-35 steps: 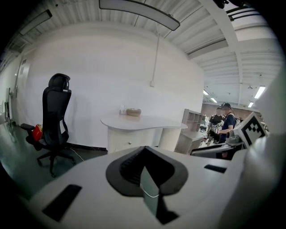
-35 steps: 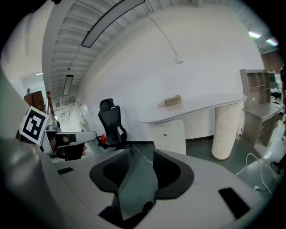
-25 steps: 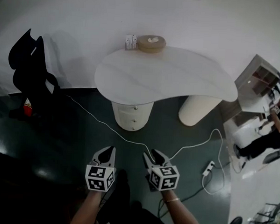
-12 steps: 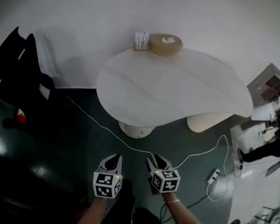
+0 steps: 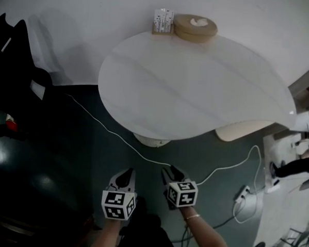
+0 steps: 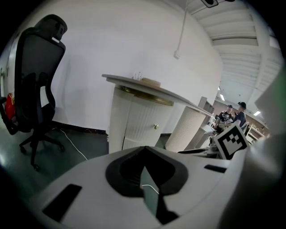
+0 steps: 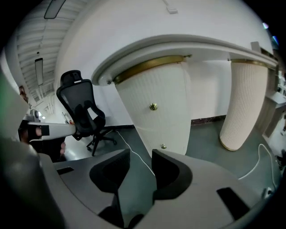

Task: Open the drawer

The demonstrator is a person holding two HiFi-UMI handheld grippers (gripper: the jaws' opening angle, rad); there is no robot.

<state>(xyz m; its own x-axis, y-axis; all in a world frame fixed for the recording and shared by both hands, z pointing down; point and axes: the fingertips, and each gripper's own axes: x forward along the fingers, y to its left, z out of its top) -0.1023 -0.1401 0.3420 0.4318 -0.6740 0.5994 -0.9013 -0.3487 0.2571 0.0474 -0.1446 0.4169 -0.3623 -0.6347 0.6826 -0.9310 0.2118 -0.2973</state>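
Observation:
The drawer pedestal [image 7: 161,112] is white and ribbed, under a white tabletop [image 5: 192,86]. It carries two brass knobs, the upper knob [image 7: 153,106] and a lower knob [image 7: 163,146]. In the left gripper view the pedestal [image 6: 138,125] shows one knob [image 6: 156,126]. In the head view only the pedestal's foot [image 5: 151,141] peeks out below the tabletop. My left gripper [image 5: 127,175] is shut with nothing in it. My right gripper [image 5: 170,173] is open and empty. Both hang over the dark floor, short of the pedestal and apart from it.
A black office chair [image 6: 35,80] stands to the left. A white cable [image 5: 117,136] runs across the floor to a power strip [image 5: 242,192]. On the table's far edge sit a round box [image 5: 195,27] and a small holder [image 5: 162,21]. A second ribbed leg [image 7: 243,107] stands on the right.
The table has come closer and fills more of the head view, so its top now hides most of the pedestal. Both grippers keep their place low in the view, jaws unchanged.

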